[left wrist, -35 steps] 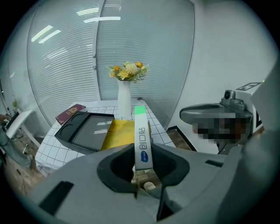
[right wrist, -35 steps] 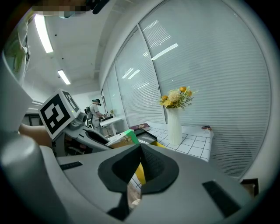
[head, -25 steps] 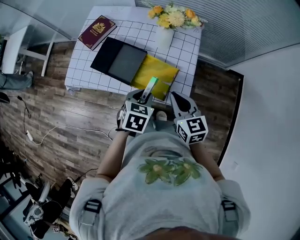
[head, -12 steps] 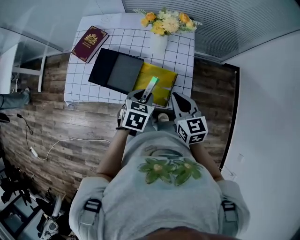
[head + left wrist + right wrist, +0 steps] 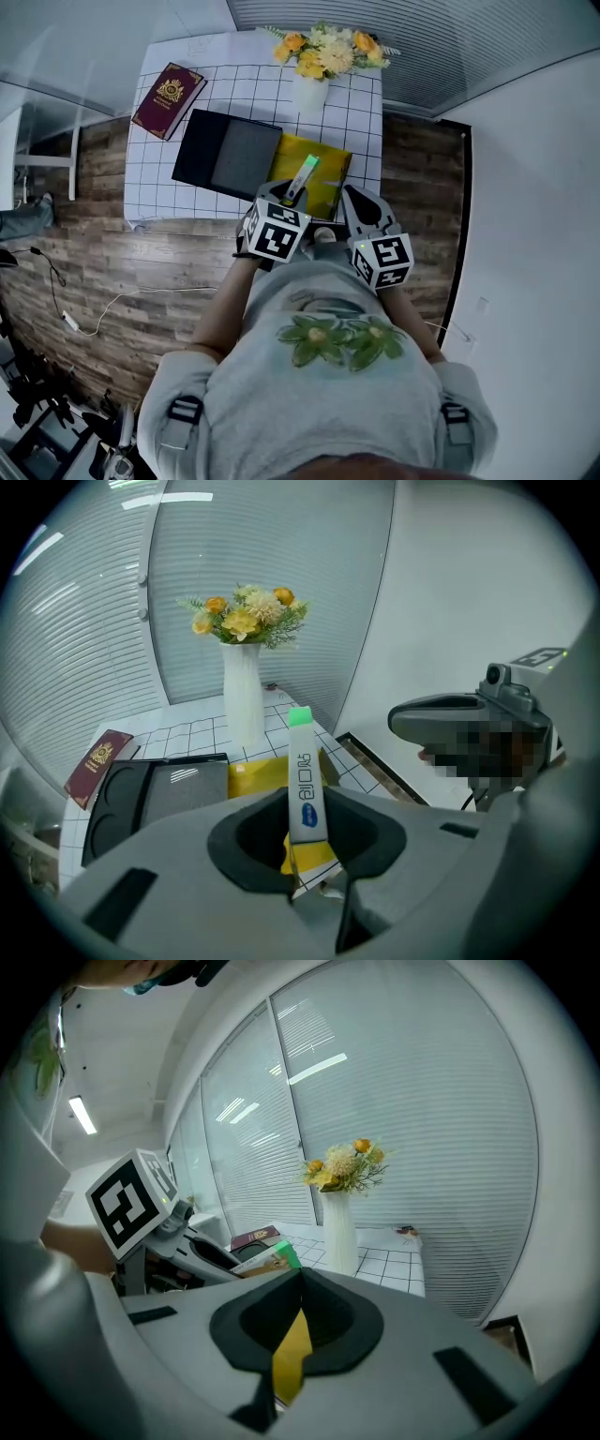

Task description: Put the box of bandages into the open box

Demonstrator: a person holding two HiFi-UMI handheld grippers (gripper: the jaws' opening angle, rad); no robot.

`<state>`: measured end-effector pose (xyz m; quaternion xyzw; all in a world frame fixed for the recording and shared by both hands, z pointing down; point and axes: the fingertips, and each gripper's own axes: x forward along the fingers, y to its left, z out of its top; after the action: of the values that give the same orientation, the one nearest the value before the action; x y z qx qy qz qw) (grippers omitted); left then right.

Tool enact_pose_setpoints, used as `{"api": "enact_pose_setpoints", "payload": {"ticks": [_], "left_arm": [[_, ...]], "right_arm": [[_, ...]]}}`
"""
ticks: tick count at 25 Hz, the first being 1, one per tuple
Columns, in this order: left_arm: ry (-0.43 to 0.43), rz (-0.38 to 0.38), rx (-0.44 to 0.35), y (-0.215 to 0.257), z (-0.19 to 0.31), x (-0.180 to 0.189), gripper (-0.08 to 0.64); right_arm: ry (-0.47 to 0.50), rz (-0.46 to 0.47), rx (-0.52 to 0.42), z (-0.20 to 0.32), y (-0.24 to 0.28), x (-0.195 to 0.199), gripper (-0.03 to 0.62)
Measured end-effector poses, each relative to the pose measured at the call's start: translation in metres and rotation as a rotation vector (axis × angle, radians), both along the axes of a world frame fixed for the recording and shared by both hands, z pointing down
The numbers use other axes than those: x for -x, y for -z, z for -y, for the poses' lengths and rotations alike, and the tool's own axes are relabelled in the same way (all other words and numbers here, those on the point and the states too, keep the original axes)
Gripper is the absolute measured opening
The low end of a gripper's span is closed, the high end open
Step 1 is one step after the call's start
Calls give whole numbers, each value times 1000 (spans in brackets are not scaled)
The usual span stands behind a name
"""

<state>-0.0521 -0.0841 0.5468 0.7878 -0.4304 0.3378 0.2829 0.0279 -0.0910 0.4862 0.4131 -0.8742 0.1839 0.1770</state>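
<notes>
Floorboards (image 5: 112, 262) of dark wood surround a table (image 5: 253, 94) under a white cloth ruled in black squares, seen from above the person who stands at its near edge in a grey shirt (image 5: 319, 384) printed with green leaves.

On the cloth an open box (image 5: 199, 148), black with a grey panel in its right half, lies flat near the middle of the table. A yellow pouch (image 5: 328, 164) lies just beside the open box on its right and reaches the table's near edge. A dark red book (image 5: 168, 99) with a gold crest sits at the far left corner, apart from the open box. A white vase (image 5: 310, 92) of yellow and orange flowers (image 5: 323, 52) stands at the far edge, behind the pouch.

The left gripper (image 5: 289, 194) is held out over the table's near edge with its jaws clamped on the box of bandages (image 5: 305, 789), a slim white carton with a green end. The carton juts forward from the jaws, green end farthest from the person, over the near part of the yellow pouch and to the right of the open box, not inside it.

The right gripper (image 5: 356, 199) hangs level with the left, just beside it, its jaws brought together and gripping nothing, with only a sliver of yellow showing below them.
</notes>
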Motion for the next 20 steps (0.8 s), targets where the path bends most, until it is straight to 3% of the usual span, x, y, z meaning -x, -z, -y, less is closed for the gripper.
{"api": "enact_pose_setpoints", "payload": {"ticks": [20], "left_arm": [[-102, 58, 61, -37, 19, -10, 101]], "right_arm": [[-78, -11, -1, 22, -3, -11, 6]]}}
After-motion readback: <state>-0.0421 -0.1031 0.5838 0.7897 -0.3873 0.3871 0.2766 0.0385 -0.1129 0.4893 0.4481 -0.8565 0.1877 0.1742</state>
